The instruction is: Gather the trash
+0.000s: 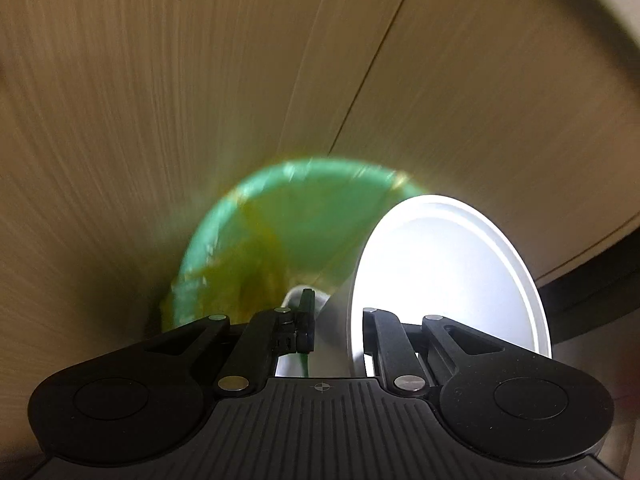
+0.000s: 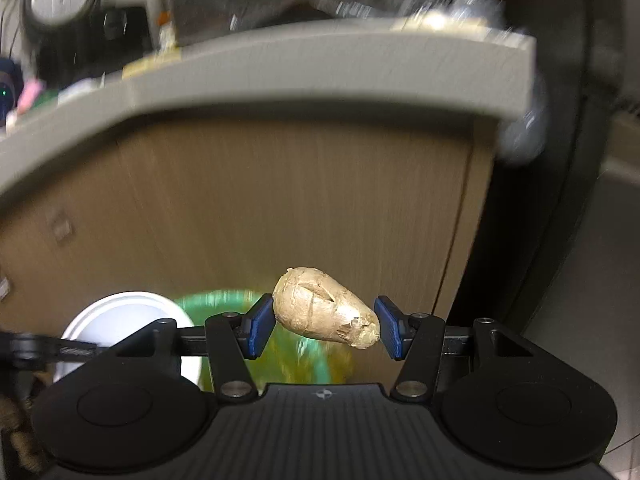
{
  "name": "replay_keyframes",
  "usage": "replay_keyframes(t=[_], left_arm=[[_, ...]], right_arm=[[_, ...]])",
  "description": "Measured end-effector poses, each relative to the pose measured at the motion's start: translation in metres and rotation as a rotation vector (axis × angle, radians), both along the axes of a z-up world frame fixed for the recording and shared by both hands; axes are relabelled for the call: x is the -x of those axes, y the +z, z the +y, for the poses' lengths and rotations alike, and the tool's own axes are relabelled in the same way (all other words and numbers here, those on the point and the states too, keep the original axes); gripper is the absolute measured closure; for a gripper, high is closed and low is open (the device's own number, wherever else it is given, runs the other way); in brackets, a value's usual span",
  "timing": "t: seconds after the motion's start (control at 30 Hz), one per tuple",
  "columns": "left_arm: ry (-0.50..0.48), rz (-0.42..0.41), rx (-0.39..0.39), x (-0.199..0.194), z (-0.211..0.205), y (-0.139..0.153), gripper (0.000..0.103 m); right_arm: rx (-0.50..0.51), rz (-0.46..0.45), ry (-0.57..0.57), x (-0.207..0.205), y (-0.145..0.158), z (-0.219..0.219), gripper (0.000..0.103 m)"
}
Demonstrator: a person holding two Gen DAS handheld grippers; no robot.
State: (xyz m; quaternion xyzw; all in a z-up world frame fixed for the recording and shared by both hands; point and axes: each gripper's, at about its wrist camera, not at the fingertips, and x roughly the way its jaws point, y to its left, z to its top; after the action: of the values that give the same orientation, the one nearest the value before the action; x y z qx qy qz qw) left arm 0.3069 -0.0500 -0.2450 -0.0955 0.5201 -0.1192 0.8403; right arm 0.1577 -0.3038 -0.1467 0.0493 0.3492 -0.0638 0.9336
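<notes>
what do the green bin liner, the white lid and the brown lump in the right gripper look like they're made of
Green bin liner: thin plastic film, by its translucent sheen and creases, though blurred.
White lid: probably smooth, rigid matte plastic, with a moulded ring near its rim.
Brown lump, between the right hand-held gripper's blue pads: dull and wrinkled, maybe crumpled paper or a root; unclear.

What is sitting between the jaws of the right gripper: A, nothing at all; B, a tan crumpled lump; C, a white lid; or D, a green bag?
B: the right gripper has a tan crumpled lump between its blue-padded jaws, above the green-lined bin.
</notes>
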Motion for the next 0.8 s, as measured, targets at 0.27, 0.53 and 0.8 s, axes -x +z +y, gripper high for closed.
replay_keyframes(t=[0.27, 0.53, 0.8], left_arm=[[-0.009, 0.102, 0.072, -0.043, -0.026, -0.092, 0.078], [-0.045, 0.099, 0.133, -0.04, -0.009, -0.122, 0.065], [-0.149, 0.152, 0.011, -0.058, -0.042, -0.138, 0.065]], right_arm=[[-0.047, 0.147, 0.041, -0.031, -0.057, 0.01, 0.049], [-0.087, 0.266, 0.042, -0.05, -0.101, 0.02, 0.049], [-0.063, 0.28, 0.068, -0.075, -0.113, 0.056, 0.049]])
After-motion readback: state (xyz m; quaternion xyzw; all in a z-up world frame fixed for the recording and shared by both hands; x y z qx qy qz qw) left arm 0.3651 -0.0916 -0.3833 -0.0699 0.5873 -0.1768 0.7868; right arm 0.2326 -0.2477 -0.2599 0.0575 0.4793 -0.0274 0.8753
